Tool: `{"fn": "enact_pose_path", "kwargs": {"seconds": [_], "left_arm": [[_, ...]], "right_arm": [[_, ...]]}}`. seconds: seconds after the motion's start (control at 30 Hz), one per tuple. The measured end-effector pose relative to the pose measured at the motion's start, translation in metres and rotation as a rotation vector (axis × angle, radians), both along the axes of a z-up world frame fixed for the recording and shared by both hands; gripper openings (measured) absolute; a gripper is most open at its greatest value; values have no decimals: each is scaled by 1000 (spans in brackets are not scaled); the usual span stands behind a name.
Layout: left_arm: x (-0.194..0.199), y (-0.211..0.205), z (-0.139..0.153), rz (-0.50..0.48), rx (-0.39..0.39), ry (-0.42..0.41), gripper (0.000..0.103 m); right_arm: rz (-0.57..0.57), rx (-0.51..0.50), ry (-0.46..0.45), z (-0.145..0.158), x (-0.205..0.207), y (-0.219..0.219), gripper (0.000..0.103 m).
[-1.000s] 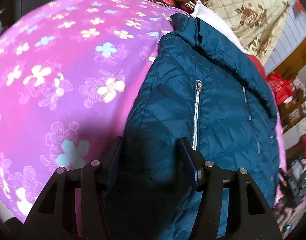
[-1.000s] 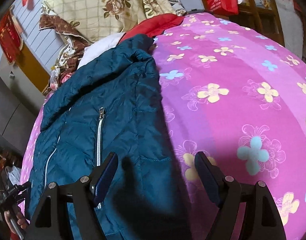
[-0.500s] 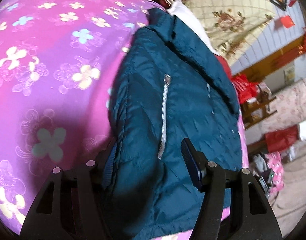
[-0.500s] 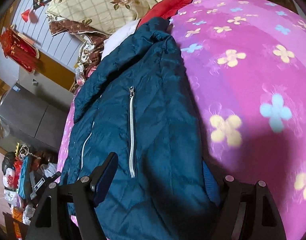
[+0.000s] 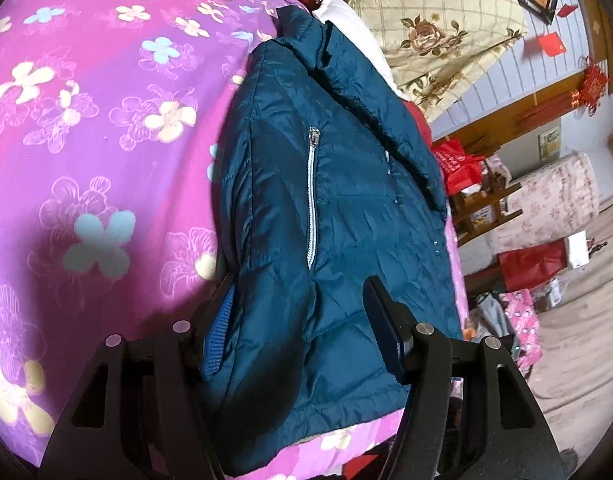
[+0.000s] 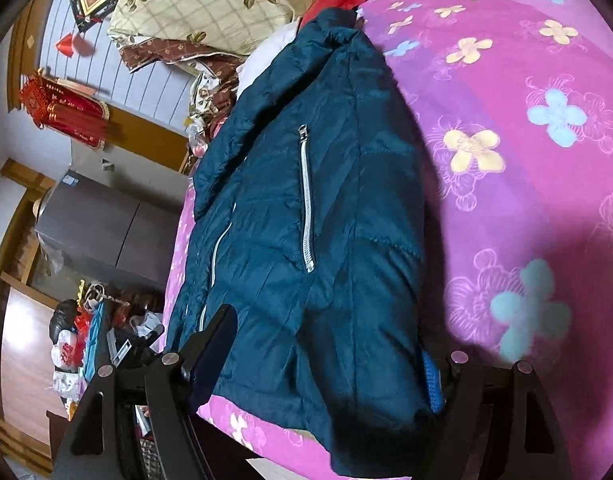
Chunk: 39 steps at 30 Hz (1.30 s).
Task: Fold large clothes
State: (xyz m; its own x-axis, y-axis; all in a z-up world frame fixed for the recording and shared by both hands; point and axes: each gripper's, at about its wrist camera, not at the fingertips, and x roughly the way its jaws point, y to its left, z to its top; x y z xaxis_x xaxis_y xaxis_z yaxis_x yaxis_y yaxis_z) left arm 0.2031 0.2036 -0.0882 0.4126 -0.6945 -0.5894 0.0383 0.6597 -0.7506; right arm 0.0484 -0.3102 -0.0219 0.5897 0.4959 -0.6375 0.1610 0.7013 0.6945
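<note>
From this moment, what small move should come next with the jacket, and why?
Probably close both on the hem. The left hand-held gripper and right hand-held gripper each straddle the near edge of the teal jacket, jaws open around the fabric. It lies lengthwise on the pink floral bedspread, so gripped, the hem could fold toward the collar.

From nine to twelve o'clock of the jacket (image 5: pixel 326 216), open bedspread (image 5: pixel 86 120) leaves passing room. Piled pillows (image 5: pixel 438 28) block twelve to one; the bed edge drops at three.
</note>
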Motion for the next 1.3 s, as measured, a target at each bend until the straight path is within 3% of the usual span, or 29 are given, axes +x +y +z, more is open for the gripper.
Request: {"fn": "enact_pose_path", "kwargs": {"seconds": [0.23, 0.47, 0.77, 1.03, 1.1, 1.3], "left_arm": [[1, 10, -12, 18, -93, 27, 61], [-5, -5, -5, -42, -55, -12, 61], [-16, -6, -2, -79, -111, -19, 61], [-27, 1, 0, -77, -173, -39, 71], [-31, -3, 2, -83, -143, -49, 75], [-37, -48, 12, -183, 91, -120, 94]], "right_arm": [[-35, -37, -9, 1, -4, 8, 78], [-82, -69, -37, 2, -6, 10, 78], [-205, -79, -49, 3, -10, 8, 76], [-117, -90, -55, 2, -9, 15, 76], [-83, -108, -71, 2, -10, 18, 77], [-46, -125, -82, 1, -8, 24, 77]]}}
